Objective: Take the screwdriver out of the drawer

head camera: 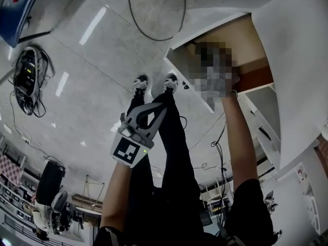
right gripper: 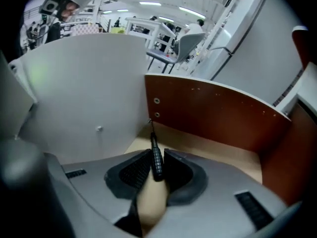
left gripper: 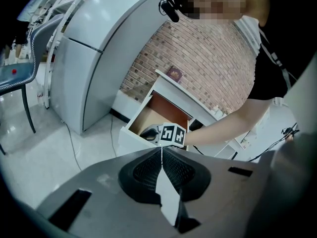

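My right gripper (right gripper: 157,156) pinches the screwdriver (right gripper: 154,148) at lower centre, its tip near the drawer (right gripper: 213,115) back corner; room lies rightward. My left gripper (left gripper: 161,151) is closed, holding nothing.

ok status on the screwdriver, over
Left gripper shut, empty, back from the drawer. Right gripper shut on screwdriver, inside the open drawer, not yet out. Nothing else seen in its path.

The drawer (right gripper: 223,152) lies open above; its brown wall (right gripper: 213,113) bars ahead.
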The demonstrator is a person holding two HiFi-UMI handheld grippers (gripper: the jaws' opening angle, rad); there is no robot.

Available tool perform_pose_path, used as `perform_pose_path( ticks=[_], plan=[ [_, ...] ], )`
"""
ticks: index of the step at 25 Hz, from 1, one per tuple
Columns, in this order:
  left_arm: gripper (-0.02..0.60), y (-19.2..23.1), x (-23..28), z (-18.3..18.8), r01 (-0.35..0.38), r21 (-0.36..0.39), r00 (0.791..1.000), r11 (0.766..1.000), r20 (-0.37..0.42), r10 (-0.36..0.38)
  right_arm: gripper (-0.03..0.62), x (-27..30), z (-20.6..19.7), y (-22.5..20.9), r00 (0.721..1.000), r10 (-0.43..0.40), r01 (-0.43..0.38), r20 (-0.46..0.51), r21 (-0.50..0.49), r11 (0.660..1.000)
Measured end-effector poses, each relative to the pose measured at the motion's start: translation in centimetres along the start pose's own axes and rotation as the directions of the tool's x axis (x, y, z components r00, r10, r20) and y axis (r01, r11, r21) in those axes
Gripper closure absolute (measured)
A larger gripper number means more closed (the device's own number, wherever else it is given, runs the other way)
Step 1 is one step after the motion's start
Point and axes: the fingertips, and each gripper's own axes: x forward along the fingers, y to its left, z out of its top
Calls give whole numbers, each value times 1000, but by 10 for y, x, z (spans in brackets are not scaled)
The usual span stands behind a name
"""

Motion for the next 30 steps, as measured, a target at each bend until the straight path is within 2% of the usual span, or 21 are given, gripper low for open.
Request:
perform_pose_path(
  ticks=[7, 14, 19, 24, 27, 30],
  plan=[
    [563, -13, 8, 6, -12, 11, 1000, 1000, 9, 12, 473, -8, -17, 0, 999, 19, -19, -29, -17, 1000],
    [563, -6, -16, 24, -9, 21, 1000, 1000, 25, 9, 474, -33, 5, -3, 998, 36, -33, -53, 48, 998],
    [563, -30, -29, 51, 4, 104, 1000, 995, 18, -6, 476, -85, 2, 9, 997, 6, 6, -77, 156, 988],
    [563, -66, -60, 96, 63, 236, 998, 970, 3, -65, 475, -171, 18, 15, 996, -20, 45, -81, 319, 947],
    [563, -87, -99, 136, 117, 268, 993, 956, -5, -120, 474, -240, 58, 5, 996, -69, 88, -59, 436, 896],
    [563, -110, -136, 160, 188, 294, 982, 937, -27, -189, 474, -308, 96, 1, 989, -141, 147, -51, 526, 838]
  ],
)
